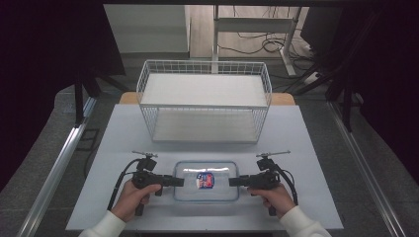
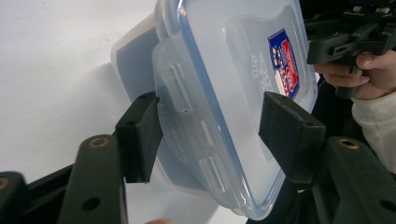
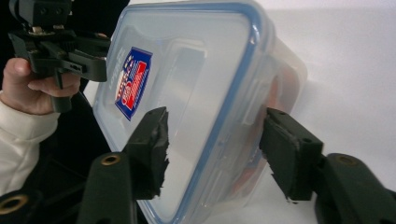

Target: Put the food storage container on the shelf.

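Lidded plastic container [image 1: 206, 180], flat on table [image 1: 123, 148], long axis left–right. Left gripper [image 1: 174, 181] and right gripper [image 1: 236, 181] spread open around opposite short ends.

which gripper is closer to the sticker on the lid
Right, though only slightly. The sticker sits a bit right of the lid's centre. The right gripper is at the box's right end, the left gripper at its left end, both with jaws open around the edge.

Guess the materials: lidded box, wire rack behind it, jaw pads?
Lidded box: looks like clear glossy plastic, contents faintly visible through it, blue seal strip around the lid.
Wire rack: probably white-coated metal wire, thin grid walls.
Pads: matte black, likely rubber or foam; edges look frayed and crumbly.
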